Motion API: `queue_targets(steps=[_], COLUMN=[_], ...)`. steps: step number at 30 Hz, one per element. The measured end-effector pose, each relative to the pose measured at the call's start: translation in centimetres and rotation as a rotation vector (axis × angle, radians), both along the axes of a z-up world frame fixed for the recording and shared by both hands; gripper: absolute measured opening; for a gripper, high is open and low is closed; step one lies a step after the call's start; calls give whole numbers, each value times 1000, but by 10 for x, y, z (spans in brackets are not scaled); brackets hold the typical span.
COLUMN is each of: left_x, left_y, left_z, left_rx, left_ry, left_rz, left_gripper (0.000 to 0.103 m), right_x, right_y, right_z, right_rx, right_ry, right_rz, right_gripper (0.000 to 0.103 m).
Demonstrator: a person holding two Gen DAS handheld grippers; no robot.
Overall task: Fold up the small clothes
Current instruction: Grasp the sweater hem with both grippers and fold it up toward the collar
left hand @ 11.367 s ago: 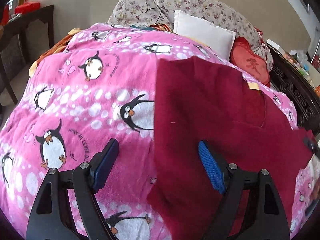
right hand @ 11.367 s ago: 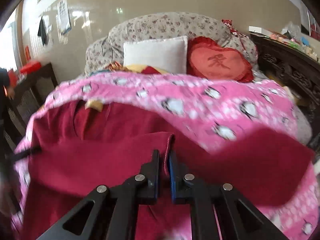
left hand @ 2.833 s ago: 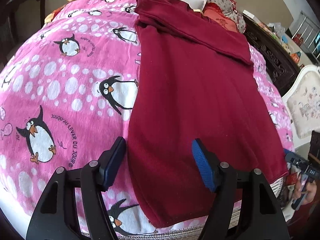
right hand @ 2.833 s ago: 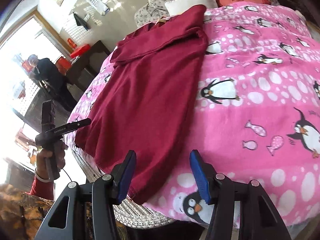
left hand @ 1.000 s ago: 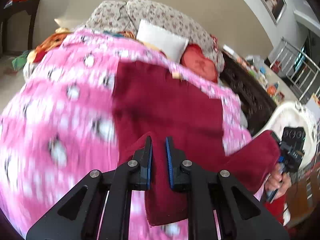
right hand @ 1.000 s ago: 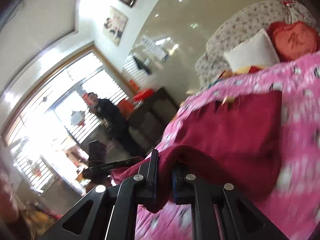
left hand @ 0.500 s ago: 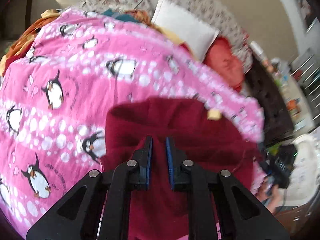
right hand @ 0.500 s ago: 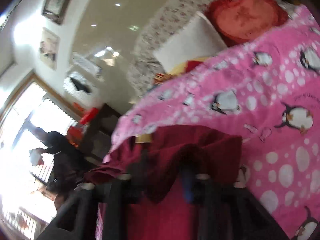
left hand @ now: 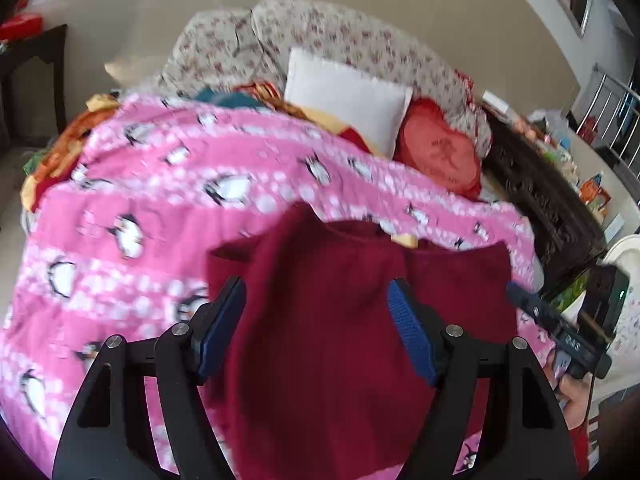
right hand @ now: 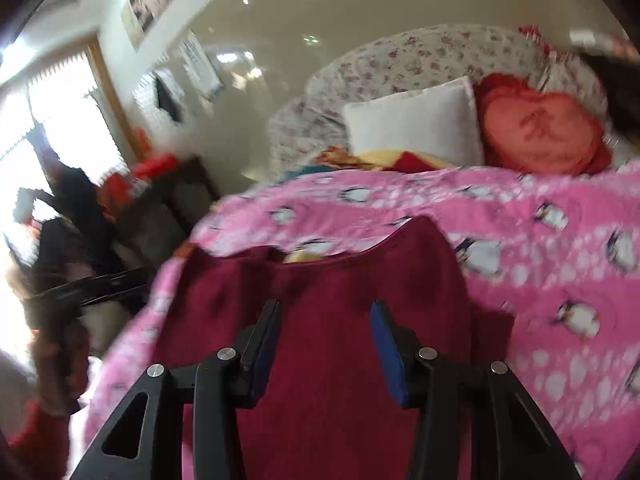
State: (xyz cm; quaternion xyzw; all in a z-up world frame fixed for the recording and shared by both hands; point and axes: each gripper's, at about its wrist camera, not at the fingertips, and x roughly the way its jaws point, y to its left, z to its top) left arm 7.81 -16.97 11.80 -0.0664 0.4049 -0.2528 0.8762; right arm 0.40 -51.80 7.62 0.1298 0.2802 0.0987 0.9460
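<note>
Fingers of left gripper (left hand: 316,320) and right gripper (right hand: 324,340) spread wide, gripping nothing | maroon shirt (left hand: 352,320) lies folded on penguin blanket (left hand: 140,208) | judgement: align edges, smooth flat before next fold.

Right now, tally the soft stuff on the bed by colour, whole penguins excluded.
Maroon: 1, the folded garment
Pink: 1, the penguin blanket
White: 1, the square pillow
Red: 1, the heart cushion
Floral: 1, the big bolster
Total: 5
</note>
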Motion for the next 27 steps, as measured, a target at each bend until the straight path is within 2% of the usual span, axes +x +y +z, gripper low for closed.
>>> queue_targets(steps=[2, 4, 7, 10, 13, 16, 18, 20, 22, 27], left_x=[12, 32, 55, 56, 32, -2, -27, -48, -68, -87], left_y=[-13, -24, -27, -25, -6, 24, 46, 62, 75, 77], left_z=[-16, -37, -58, -53, -36, -27, -28, -36, -52, -85], left_rx=[16, 77, 92, 84, 50, 34, 19, 9, -1, -2], left_ry=[24, 45, 91, 88, 68, 40, 31, 42, 74, 130], left_rz=[3, 33, 53, 46, 3, -16, -21, -20, -21, -53], left_gripper=[73, 73, 73, 73, 73, 73, 73, 73, 73, 73], right_x=[20, 37, 76, 79, 43, -21, -56, -88, -117, -140], right_y=[-4, -20, -36, -38, -35, -32, -29, -26, -21, -18], right_z=[-11, -28, -53, -52, -34, -25, -28, -37, -52, -82], right_rx=[-14, 0, 12, 22, 51, 111, 133, 112, 93, 116], right_ry=[22, 58, 139, 140, 95, 91, 106, 128, 166, 213], right_rz=[-33, -91, -112, -112, -89, -11, 26, 25, 38, 31], right_gripper=[44, 44, 44, 44, 44, 48, 59, 63, 63, 63])
